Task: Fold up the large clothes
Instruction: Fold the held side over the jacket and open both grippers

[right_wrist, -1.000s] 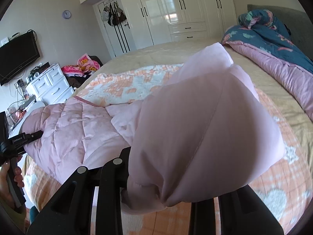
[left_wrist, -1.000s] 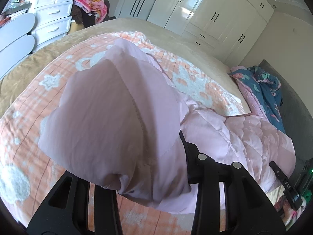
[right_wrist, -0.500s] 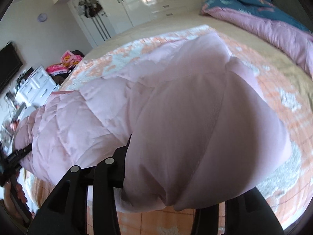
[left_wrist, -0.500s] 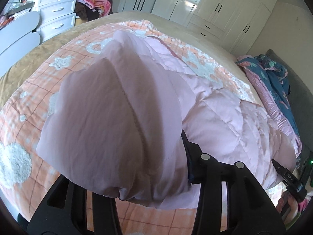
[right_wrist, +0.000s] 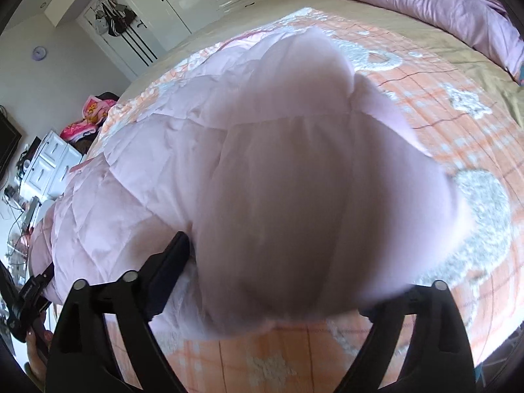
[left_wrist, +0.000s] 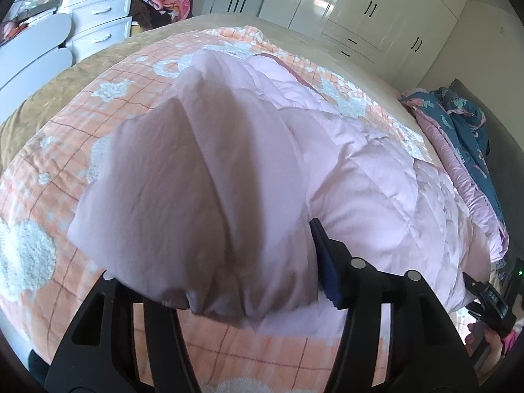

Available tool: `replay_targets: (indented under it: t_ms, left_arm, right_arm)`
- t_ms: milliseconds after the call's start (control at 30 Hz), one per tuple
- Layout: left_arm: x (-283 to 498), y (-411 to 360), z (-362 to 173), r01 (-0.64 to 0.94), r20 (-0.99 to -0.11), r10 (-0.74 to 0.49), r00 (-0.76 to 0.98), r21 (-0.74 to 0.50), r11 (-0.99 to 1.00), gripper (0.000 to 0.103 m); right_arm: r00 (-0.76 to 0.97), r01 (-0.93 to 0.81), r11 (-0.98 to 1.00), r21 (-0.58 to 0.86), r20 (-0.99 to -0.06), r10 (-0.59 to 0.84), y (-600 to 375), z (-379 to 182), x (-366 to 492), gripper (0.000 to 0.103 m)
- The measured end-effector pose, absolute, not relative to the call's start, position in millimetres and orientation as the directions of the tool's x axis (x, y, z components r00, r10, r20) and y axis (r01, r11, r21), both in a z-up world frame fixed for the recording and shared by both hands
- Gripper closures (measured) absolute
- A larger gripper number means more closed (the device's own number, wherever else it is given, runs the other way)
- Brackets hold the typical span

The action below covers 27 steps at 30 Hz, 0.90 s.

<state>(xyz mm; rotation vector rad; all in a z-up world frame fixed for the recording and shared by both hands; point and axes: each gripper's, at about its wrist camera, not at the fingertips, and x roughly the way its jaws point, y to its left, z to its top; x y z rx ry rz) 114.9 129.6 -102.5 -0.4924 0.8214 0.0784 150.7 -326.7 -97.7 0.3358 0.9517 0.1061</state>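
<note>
A pale pink quilted down jacket lies on the bed over an orange checked blanket. My left gripper is shut on a bunched end of the jacket, which bulges over the jaws and hides the left fingertip. My right gripper is shut on the other end of the jacket, whose puffed fabric covers the jaws. Both ends are held low, just above the blanket. The right gripper also shows at the lower right of the left wrist view.
The orange blanket covers a tan bedspread. A blue and pink duvet is heaped at the bed's head. White drawers with pink clothes stand beside the bed, and white wardrobes line the far wall.
Both grippers have moved forward and down with the jacket's ends, bringing them lower over the bed. More of the jacket's quilted body now lies spread on the blanket.
</note>
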Motion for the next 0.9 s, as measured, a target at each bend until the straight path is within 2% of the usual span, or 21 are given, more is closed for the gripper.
replay_targets:
  t_ms: [133, 400, 533, 600, 667, 733, 900]
  left_arm:
    - [106, 130, -99, -0.253, -0.719, -0.113, 0.685, -0.381, 0.890, 0.043]
    - [83, 128, -85, -0.233, -0.707, -0.113, 0.698, -0.373, 0.898, 0.028]
    - [70, 127, -77, -0.223, -0.699, -0.108, 0.707, -0.365, 0.904, 0.026]
    - [62, 125, -69, -0.218, -0.684, -0.095, 0.723, -0.356, 0.909, 0.020]
    - [55, 121, -60, -0.207, -0.676, -0.078, 0.733, -0.331, 0.921, 0.018]
    - [50, 119, -51, -0.203, -0.673, -0.072, 0.736, -0.321, 0.925, 0.010]
    - [31, 107, -26, -0.172, -0.642, -0.071, 0.763, -0.307, 0.936, 0.009]
  right_arm:
    - [0.598, 0.047, 0.954, 0.297, -0.773, 0.211, -329, -90, 130, 0.006]
    - [0.655, 0.013, 0.974, 0.228, -0.737, 0.164, -326, -65, 91, 0.004]
    - [0.687, -0.003, 0.977, 0.212, -0.710, 0.157, -325, -48, 70, 0.004]
    - [0.702, -0.013, 0.978, 0.206, -0.695, 0.155, -324, -40, 62, 0.004]
    - [0.718, -0.026, 0.981, 0.193, -0.679, 0.153, -321, -31, 54, 0.004]
    - [0.731, -0.043, 0.984, 0.172, -0.666, 0.148, -318, -22, 47, 0.004]
    - [0.791, -0.085, 0.991, 0.102, -0.598, 0.129, -306, 7, 25, 0.004]
